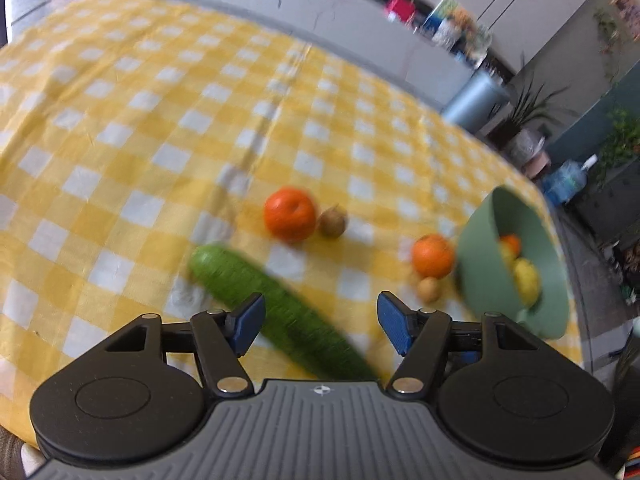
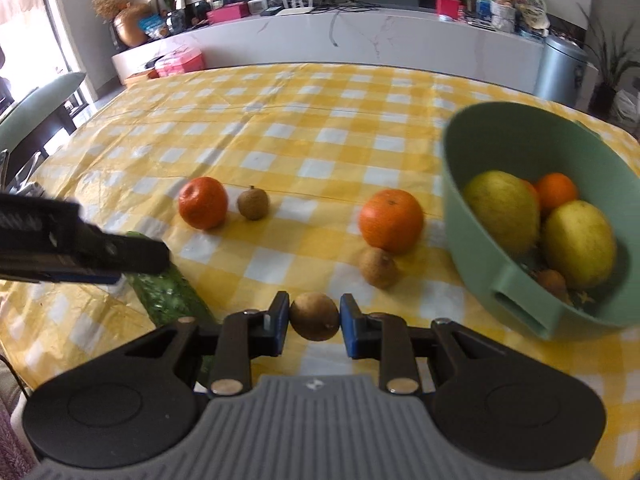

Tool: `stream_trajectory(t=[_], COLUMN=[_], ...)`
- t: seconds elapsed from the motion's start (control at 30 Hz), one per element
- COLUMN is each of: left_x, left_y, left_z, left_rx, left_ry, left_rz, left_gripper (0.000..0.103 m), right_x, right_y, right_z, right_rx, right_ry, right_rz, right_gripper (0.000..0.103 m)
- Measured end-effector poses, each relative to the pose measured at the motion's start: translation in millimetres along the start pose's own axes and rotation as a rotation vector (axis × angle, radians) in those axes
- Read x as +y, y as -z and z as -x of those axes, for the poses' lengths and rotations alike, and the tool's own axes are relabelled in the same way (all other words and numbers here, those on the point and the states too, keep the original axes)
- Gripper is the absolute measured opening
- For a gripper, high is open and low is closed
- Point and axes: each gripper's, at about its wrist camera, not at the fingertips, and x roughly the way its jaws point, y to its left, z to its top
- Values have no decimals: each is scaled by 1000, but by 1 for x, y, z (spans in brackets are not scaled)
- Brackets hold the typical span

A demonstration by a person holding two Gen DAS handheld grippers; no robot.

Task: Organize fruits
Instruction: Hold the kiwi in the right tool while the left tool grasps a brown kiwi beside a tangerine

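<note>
**A:** Your right gripper (image 2: 315, 316) is clenched on a small brown round fruit (image 2: 314, 317), a longan by the look of it, pinched between the two blue pads, one pad on each side, the fruit sitting just in front of the gripper body.

**B:** And your left gripper (image 1: 321, 322) is released, jaws standing wide, nothing pressed between the pads. The cucumber (image 1: 280, 316) lies on the yellow checked tablecloth (image 1: 140, 128) beneath the gap, running diagonally under it. The view is blurred, so I cannot tell whether a pad brushes it.

**A:** From the right wrist view you can see that left gripper coming in from the left edge, above the near end of the cucumber.

**B:** Where does the rest of the fruit sit?

**A:** The green bowl (image 2: 472, 240) stands at your right on the cloth, with two yellow-green fruits, some orange fruit behind them and a small brown fruit near its front wall. Just left of the bowl an orange (image 2: 391, 220) rests on the cloth, with another longan (image 2: 378, 268) touching or just beside it on the near side.

**B:** Further left, a mandarin (image 2: 203, 202) with a third longan (image 2: 253, 202) just beside it on its right. Both pairs lie well apart from the fruit you hold
</note>
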Motion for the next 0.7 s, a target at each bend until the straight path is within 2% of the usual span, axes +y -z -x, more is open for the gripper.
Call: stream_trajectory(t=[0.1, 0.23, 0.37, 0.43, 0.53, 0.7], left_x=[-16, -35, -53, -61, -74, -97], left_y=[-1, -2, 3, 7, 13, 23], left_z=[10, -3, -24, -32, -40, -56], left_rx=[-67, -82, -54, -43, -40, -27], left_ry=[66, 125, 73, 55, 59, 33], left_rz=[-66, -132, -211, -250, -328, -472], left_gripper=[75, 75, 71, 68, 67, 67], right_x=[-16, -37, -46, -57, -66, -66], right_y=[8, 6, 9, 12, 17, 18], right_z=[13, 34, 43, 47, 42, 32], right_rx=[2, -58, -69, -68, -19, 13], right_ry=[22, -28, 46, 45, 36, 36], right_rz=[-66, -154, -92, -102, -119, -111], right_gripper=[24, 24, 24, 24, 24, 24])
